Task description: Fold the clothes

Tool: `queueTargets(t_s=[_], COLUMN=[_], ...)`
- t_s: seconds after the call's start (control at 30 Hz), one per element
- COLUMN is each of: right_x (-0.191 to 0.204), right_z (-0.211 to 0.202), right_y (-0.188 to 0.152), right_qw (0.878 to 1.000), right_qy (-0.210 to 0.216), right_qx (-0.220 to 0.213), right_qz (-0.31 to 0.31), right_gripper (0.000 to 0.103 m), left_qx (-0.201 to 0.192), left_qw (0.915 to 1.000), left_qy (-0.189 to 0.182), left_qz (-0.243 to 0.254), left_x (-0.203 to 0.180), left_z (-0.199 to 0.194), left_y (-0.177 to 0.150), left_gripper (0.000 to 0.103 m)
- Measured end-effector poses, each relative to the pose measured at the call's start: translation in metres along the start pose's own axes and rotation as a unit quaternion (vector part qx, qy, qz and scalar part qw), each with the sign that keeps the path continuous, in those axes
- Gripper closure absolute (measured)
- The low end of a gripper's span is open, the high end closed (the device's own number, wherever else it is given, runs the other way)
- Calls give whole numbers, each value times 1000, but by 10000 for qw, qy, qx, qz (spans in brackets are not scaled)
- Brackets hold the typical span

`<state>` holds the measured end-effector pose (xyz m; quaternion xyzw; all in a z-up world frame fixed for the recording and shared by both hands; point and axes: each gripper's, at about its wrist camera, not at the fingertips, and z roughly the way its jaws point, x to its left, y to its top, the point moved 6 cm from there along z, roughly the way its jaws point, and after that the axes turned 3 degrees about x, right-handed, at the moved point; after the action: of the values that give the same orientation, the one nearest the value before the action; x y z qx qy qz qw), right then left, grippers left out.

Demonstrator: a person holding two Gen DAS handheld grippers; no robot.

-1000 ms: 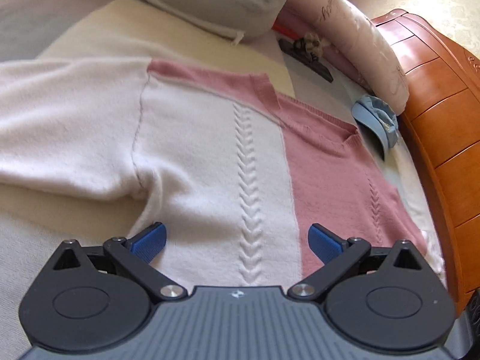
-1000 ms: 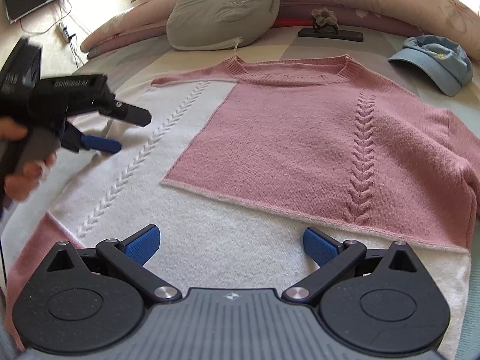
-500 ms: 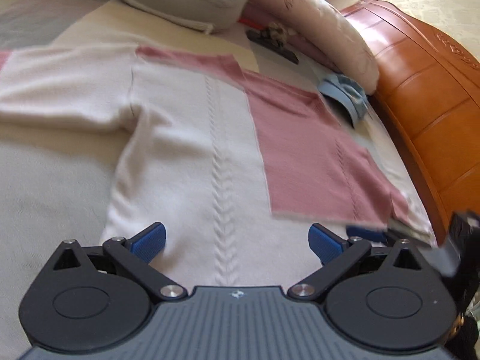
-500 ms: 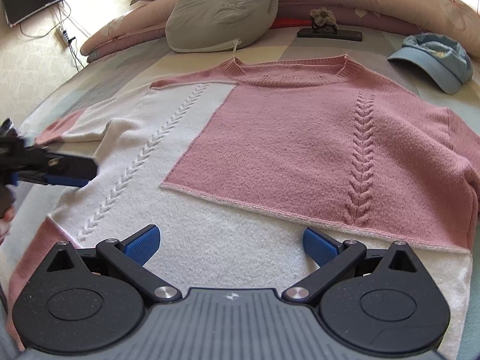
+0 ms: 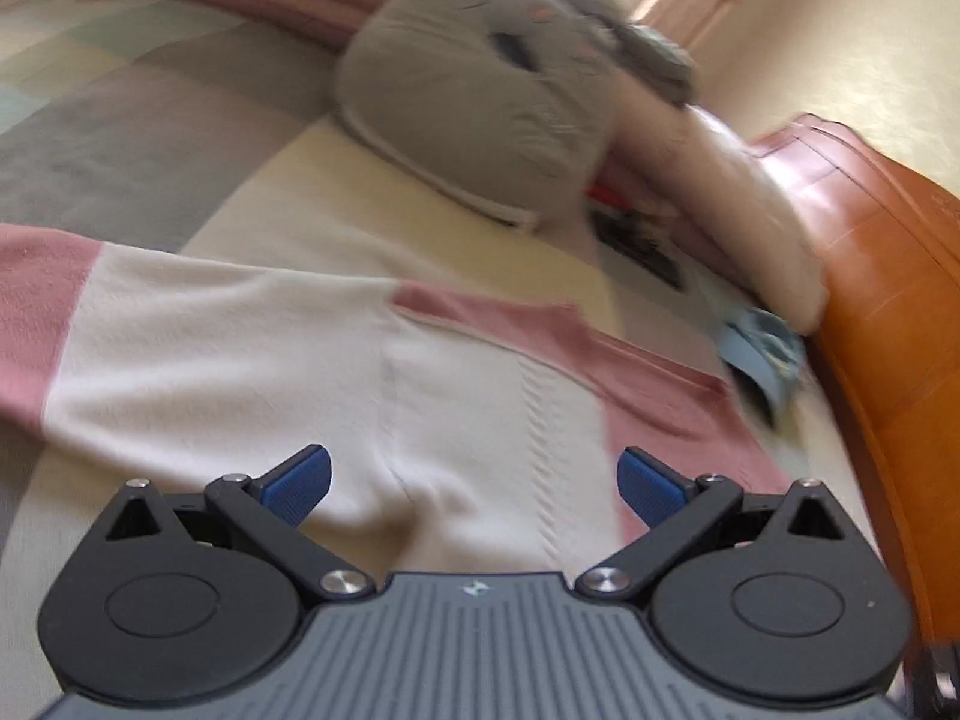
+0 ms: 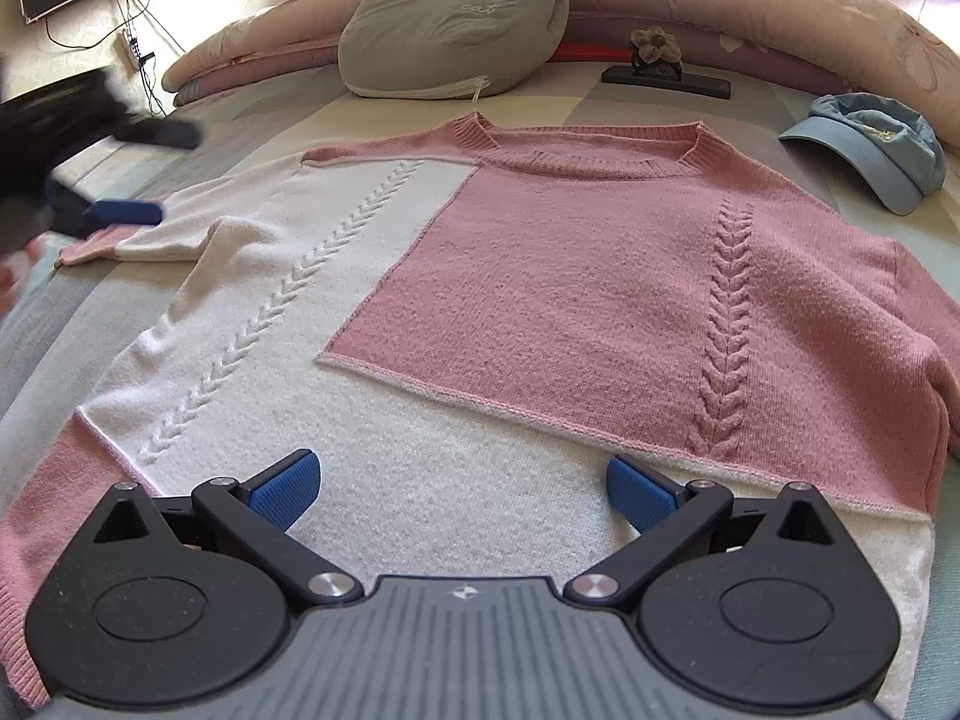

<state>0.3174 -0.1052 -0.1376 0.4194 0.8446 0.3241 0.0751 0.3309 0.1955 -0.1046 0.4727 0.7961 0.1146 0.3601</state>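
The sweater (image 6: 540, 276) lies spread flat and front-up on the bed (image 6: 750, 102), neckline toward the pillows, hem nearest me, with one sleeve (image 5: 198, 330) stretched out sideways. Laid out like this, every edge is reachable for a fold, though no fold shows in it now.

My right gripper (image 6: 462, 489) hovers over the white hem band, its blue pads spread wide with nothing between them. My left gripper (image 5: 474, 483) hangs above the white underarm area, jaws equally wide and empty; that view is blurred.

A grey cat cushion (image 6: 456, 18) sits just beyond the collar, a blue cap (image 6: 870, 150) lies near the pink shoulder, and a dark stand with a flower (image 6: 660, 69) rests further back. I judge the cushion and the cap could crowd a fold made toward the head of the bed.
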Motion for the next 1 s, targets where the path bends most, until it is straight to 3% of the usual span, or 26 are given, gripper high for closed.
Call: queueTargets(t_s=[0.07, 0.3, 0.43, 0.57, 0.7, 0.77, 0.9, 0.97, 1.0], right_x=[1, 5, 6, 7, 6, 6, 8, 9, 9], right_z=[0, 1, 2, 2, 2, 2, 3, 4, 4], right_y=[0, -3, -3, -4, -4, -4, -5, -5, -5], right_qw=[10000, 9997, 9994, 9990, 9990, 9990, 9988, 9986, 9985], right_qy=[-20, -147, -191, -232, -219, -205, -246, -270, -280], right_qx=[-4, 11, 20, 24, 13, 1, -4, -8, -7], right_qz=[-31, -217, -285, -371, -392, -387, -433, -453, -468], right_gripper=[0, 0, 0, 0, 0, 0, 0, 0, 0], left_qx=[155, 52, -305, -314, -701, -934, -1125, -1139, -1097], left_qw=[9998, 9998, 9990, 9970, 9909, 9868, 9737, 9680, 9700], left_qy=[93, -113, 32, 240, -43, 264, 1224, 1509, 1486], left_qz=[-82, -148, -320, -668, -1147, -1294, -1561, -1650, -1581], left_x=[12, 29, 50, 85, 124, 145, 182, 183, 177], left_z=[16, 2, -6, 14, 7, -5, -22, -25, -24], left_y=[4, -4, 37, 64, 65, 69, 81, 87, 90], left_gripper=[2, 2, 2, 2, 2, 2, 2, 3, 3])
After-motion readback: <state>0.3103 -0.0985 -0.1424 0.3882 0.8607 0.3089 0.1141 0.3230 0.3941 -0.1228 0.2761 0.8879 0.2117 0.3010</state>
